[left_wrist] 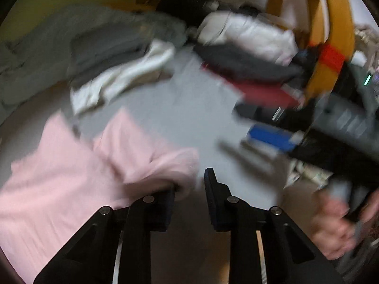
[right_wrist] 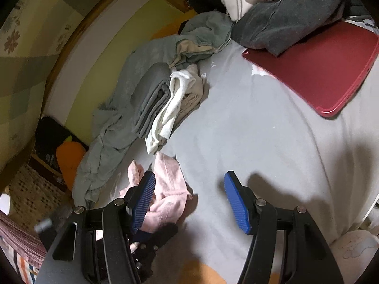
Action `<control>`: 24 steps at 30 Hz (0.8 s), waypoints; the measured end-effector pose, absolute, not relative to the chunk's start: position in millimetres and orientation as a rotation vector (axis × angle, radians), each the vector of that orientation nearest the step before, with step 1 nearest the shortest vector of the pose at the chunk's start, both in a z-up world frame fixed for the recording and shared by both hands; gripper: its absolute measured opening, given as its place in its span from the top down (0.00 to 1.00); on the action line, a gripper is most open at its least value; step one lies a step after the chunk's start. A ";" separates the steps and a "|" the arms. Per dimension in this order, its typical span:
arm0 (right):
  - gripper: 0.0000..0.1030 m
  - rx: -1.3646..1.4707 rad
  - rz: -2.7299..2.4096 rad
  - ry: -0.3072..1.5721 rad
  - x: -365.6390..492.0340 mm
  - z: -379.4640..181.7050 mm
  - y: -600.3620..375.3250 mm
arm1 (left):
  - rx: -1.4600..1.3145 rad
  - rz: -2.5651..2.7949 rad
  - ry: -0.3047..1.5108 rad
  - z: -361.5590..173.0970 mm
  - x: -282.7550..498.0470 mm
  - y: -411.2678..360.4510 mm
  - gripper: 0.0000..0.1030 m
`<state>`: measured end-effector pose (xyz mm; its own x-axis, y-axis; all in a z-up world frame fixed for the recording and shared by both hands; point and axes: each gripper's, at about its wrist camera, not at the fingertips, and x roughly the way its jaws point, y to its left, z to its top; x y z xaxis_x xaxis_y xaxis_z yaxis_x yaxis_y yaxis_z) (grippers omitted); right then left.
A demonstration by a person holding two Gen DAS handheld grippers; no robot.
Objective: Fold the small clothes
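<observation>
Nearest the left camera, the left tongs [left_wrist: 189,189] stood with a narrow gap between the fingers and nothing visibly pinched. The pink garment [left_wrist: 78,172] lay against the outer side of the left finger rather than between the two. That whole view was smeared, so I could not tell whether any cloth was caught on the pad.

In the right view, the right tongs [right_wrist: 189,198] were released, fingers wide apart over the grey bed sheet [right_wrist: 248,127]. The same pink garment [right_wrist: 165,189] lay crumpled on the bed, just beyond the left blue pad and partly hidden by it.

Farther off lay a folded grey and white stack [right_wrist: 165,99], then a red tablet [right_wrist: 315,71] under a dark grey garment [right_wrist: 291,23].

The likely risk: the garment was bunched, not spread. A narrow left bite could take one layer or miss the edge, dragging it into a worse heap. A sweep could also disturb the folded stack nearby.
</observation>
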<state>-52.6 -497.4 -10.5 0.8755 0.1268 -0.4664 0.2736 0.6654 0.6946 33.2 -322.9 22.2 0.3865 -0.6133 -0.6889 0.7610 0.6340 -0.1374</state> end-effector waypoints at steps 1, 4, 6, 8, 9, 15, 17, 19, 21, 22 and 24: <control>0.39 0.842 -0.115 0.495 -56.8 -8.1 -500.2 | 0.198 -0.881 0.738 32.1 32.7 -321.7 0.77; 0.39 0.818 -0.173 0.452 -66.1 -1.7 -507.1 | 0.124 -0.799 0.666 46.9 44.2 -304.1 0.77; 0.39 0.830 -0.151 0.453 -66.5 -1.7 -510.1 | 0.046 -0.758 0.665 49.2 56.2 -284.0 0.77; 0.39 0.842 -0.122 0.471 -63.7 -4.4 -509.1 | -0.039 -0.780 0.694 49.4 68.4 -261.6 0.76; 0.39 0.840 -0.109 0.484 -61.6 -5.2 -507.7 | -0.080 -0.799 0.702 50.2 72.0 -251.9 0.75; 0.39 0.792 -0.081 0.507 -55.0 -2.3 -496.7 | -0.150 -0.814 0.655 66.2 74.8 -228.2 0.54; 0.39 0.780 -0.070 0.518 -52.0 -2.6 -493.6 | -0.177 -0.842 0.629 72.9 74.1 -224.7 0.48; 0.39 0.773 -0.062 0.534 -49.0 -4.5 -491.1 | -0.172 -0.822 0.615 78.3 74.2 -225.3 0.47; 0.39 0.763 -0.034 0.566 -42.4 -8.4 -487.8 | -0.144 -0.758 0.612 77.0 75.3 -228.0 0.47; 0.39 0.768 -0.002 0.586 -38.2 -11.4 -485.7 | -0.122 -0.736 0.614 73.2 73.4 -227.5 0.47; 0.39 0.800 0.071 0.628 -30.3 -19.3 -481.1 | -0.098 -0.726 0.626 64.5 68.4 -225.5 0.47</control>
